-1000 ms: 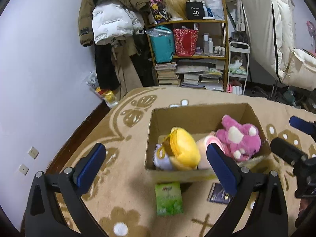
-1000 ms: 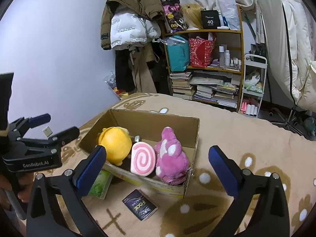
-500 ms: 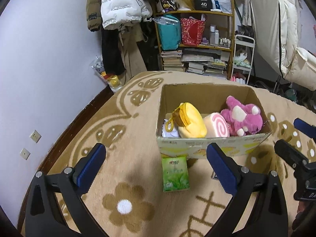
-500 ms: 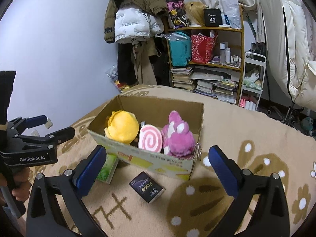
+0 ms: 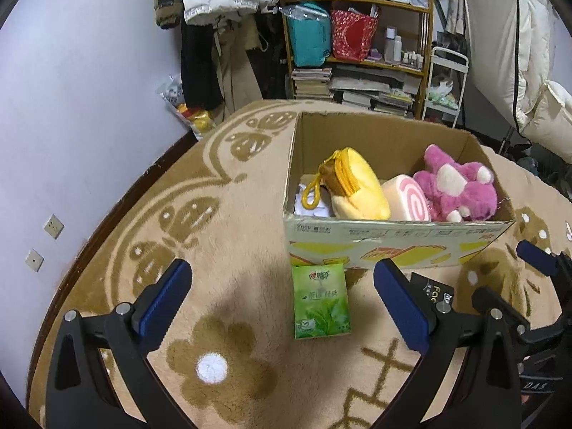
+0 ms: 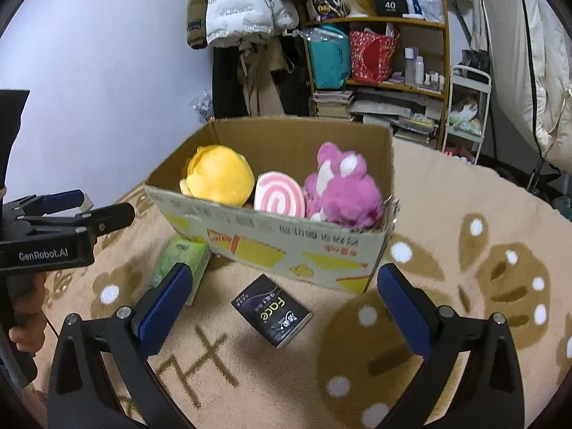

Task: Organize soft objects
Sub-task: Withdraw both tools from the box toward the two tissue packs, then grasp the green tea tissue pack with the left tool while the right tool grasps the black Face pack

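Even indoor light, moderately bright, soft shadows on the rug [image 5: 228, 236] beneath the cardboard box [image 6: 286, 250], strong fisheye curvature, black vignetted corners, slight softness in the right wrist view.

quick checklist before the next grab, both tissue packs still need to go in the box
1. Left gripper open and empty: ok.
2. Right gripper open and empty: ok.
3. Green tissue pack lying flat on the rug in front of the cardboard box, between the left gripper's fingers in view: ok.
4. Black tissue pack free on the rug, clear of the box: ok.
5. Room in the box: cannot tell; yellow plush, pink swirl roll and pink bear crowd the near side.
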